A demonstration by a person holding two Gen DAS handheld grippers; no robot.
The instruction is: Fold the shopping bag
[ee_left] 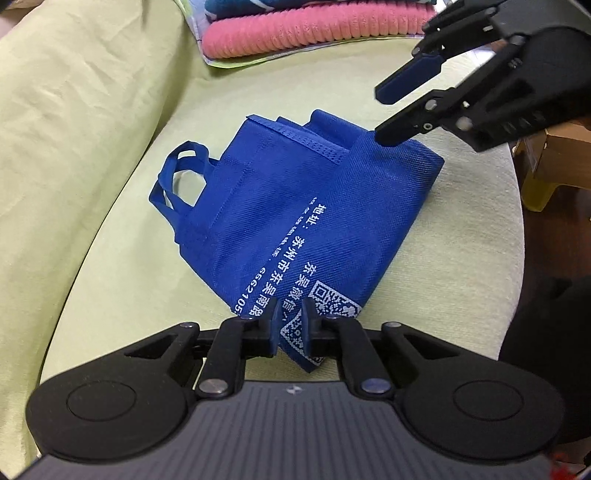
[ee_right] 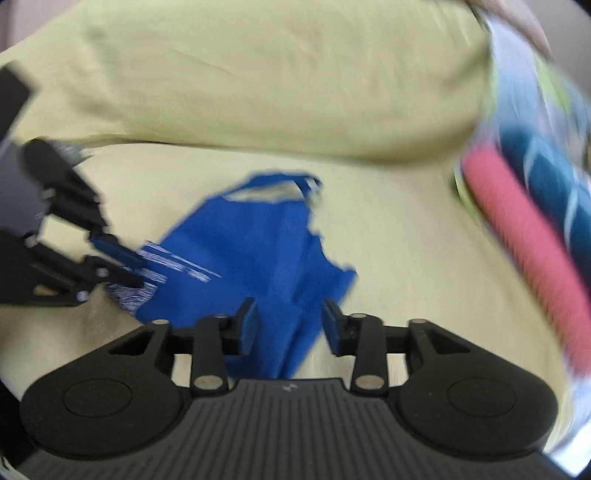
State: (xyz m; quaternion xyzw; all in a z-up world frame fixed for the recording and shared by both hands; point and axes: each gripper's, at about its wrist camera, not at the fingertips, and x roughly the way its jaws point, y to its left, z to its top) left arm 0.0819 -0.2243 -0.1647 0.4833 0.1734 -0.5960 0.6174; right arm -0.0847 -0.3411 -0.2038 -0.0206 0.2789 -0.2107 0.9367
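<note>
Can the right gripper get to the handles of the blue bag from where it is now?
Probably yes. The right gripper hangs open above the far edge of the blue bag, and the handles lie uncovered on the green cushion. The left gripper pinches the opposite corner, away from that path.

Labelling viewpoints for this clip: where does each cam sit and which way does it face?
Left wrist: on the left gripper, looking down its jaws at the blue bag on the green cushion; jaws clamp the printed corner; right gripper upper right.
Right wrist: on the right gripper, blurred, facing the backrest; jaws open astride the bag.
Shared: bag, left gripper, pink towel.
</note>
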